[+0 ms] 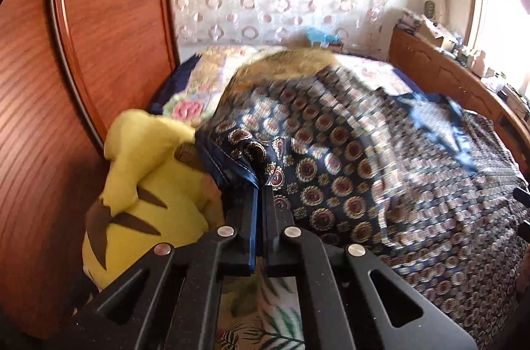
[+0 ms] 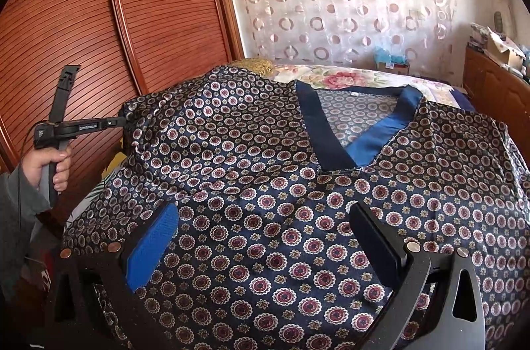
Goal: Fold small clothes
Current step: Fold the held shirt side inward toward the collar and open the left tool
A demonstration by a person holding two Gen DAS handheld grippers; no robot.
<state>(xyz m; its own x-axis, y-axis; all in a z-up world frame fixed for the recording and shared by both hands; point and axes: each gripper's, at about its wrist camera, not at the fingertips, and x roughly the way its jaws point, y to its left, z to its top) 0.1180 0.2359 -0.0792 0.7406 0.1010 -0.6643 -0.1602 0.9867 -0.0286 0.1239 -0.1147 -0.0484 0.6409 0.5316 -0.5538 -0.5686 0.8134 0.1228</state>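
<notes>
A navy satin top [image 2: 265,177] with round red-and-white medallions and a blue V-neck lies spread on the bed. In the left wrist view the top [image 1: 347,171] is blurred. My left gripper [image 1: 260,194] is shut on the hem of its left sleeve, lifted off the bed. The left gripper also shows in the right wrist view [image 2: 124,121], held in a hand at the top's left edge. My right gripper [image 2: 265,237] is open and empty, its jaws wide apart just above the top's lower front.
A yellow plush toy [image 1: 139,184] sits at the bed's left side against a wooden wardrobe [image 2: 82,28]. A floral bedspread [image 2: 347,78] shows beyond the top. A wooden cabinet [image 1: 457,78] with clutter runs along the right. A patterned curtain [image 2: 347,2] hangs behind.
</notes>
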